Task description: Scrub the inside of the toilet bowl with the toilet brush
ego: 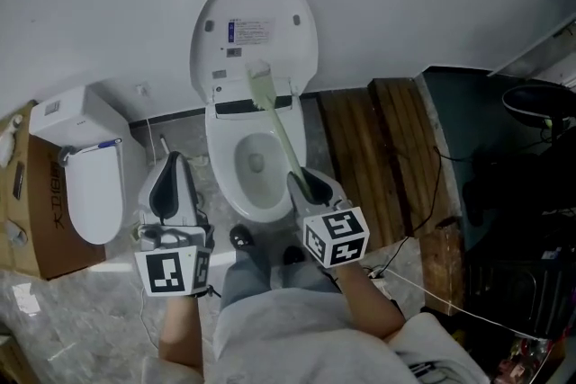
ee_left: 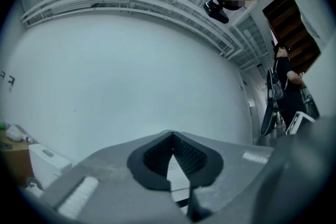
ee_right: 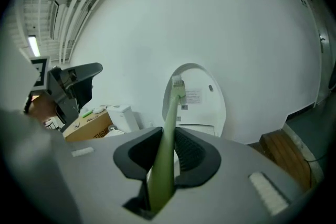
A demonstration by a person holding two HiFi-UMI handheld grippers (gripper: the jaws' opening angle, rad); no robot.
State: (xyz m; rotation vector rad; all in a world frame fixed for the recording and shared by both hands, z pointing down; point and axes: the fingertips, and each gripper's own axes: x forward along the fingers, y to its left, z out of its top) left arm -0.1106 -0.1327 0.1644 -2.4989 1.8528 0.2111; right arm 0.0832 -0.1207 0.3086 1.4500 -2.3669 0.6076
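The white toilet bowl stands open below me with its lid raised against the wall. My right gripper is shut on the pale green handle of the toilet brush. The brush head is held up in the air in front of the lid, above the bowl's back rim. In the right gripper view the toilet brush runs up between the jaws of my right gripper toward the lid. My left gripper hangs left of the bowl, shut and holding nothing; the left gripper faces the bare wall.
A second white toilet unit rests on a cardboard box at the left. Wooden planks lie right of the bowl, with dark equipment and cables beyond. A person stands far right in the left gripper view.
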